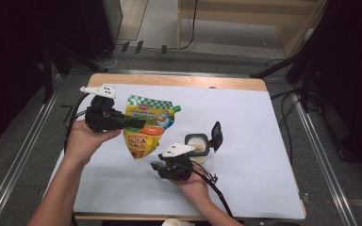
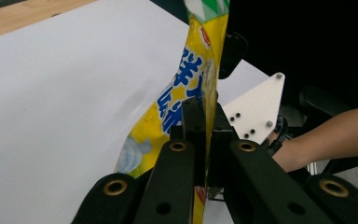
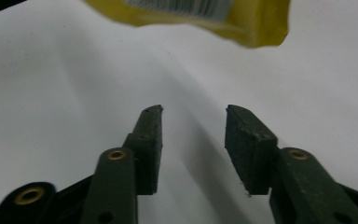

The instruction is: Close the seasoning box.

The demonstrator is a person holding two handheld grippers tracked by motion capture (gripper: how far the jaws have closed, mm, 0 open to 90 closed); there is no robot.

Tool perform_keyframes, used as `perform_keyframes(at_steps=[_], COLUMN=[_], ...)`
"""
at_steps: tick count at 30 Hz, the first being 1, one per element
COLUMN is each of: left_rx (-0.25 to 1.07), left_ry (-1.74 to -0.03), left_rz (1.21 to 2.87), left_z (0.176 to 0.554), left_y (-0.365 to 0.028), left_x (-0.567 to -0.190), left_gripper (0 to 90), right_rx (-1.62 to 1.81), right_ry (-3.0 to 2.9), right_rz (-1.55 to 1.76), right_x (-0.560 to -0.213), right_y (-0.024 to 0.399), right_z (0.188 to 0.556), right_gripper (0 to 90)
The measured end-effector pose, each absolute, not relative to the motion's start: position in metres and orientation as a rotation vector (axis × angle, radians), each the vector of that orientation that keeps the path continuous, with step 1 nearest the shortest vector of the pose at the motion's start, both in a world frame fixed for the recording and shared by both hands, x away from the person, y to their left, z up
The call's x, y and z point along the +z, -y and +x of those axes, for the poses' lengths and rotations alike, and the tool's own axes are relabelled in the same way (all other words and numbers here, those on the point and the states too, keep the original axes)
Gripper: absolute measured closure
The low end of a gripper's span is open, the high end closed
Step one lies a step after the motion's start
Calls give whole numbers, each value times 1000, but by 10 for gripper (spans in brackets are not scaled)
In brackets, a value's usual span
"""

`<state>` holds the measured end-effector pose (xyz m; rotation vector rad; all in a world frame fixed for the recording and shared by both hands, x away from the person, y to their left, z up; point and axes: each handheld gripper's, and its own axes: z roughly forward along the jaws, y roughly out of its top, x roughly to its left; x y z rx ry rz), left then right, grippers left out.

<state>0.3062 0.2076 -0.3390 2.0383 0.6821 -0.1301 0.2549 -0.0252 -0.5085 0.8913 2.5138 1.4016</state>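
Observation:
A yellow and green spouted pouch (image 1: 147,126) hangs above the white table sheet (image 1: 250,117), held up by its edge. My left gripper (image 1: 139,123) is shut on that edge from the left. In the left gripper view the jaws (image 2: 204,116) pinch the thin yellow pouch (image 2: 186,79), which rises between them. My right gripper (image 1: 158,165) sits low near the pouch's bottom corner, just left of a small pot. In the right gripper view its jaws (image 3: 193,126) stand open over bare white sheet with nothing between them. The pouch's lower edge (image 3: 191,14) hangs beyond them.
A small round pot (image 1: 197,143) with pale contents and a flipped-up black lid (image 1: 216,135) stands right of centre. The table's wooden edge (image 1: 179,81) shows at the far side. A white cup rim (image 1: 176,222) peeks in at the near edge.

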Motion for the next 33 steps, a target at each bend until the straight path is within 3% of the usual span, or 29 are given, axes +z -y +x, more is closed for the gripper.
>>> perform_keyframes(at_steps=[7, 15, 19, 26, 33], left_rx=[-177, -259, -266, -167, -118], left_ry=[-634, -614, -639, -654, -674], left_rz=[2038, 2005, 2000, 2003, 2042], left_z=[297, 293, 295, 294, 292], left_y=[-196, -190, -188, -182, -168], left_x=[-333, -333, -338, -338, -346], left_gripper=[900, 900, 900, 900, 841], right_rx=[1433, 1460, 1453, 1468, 1462], right_ry=[-2448, -2348, -2325, -2337, -2367], right_rz=[970, 951, 860, 733, 600], right_x=[-507, -504, -499, -493, -484], right_y=[30, 34, 31, 23, 13], right_z=[259, 257, 251, 238, 223], right_gripper=[740, 786, 756, 690, 642])
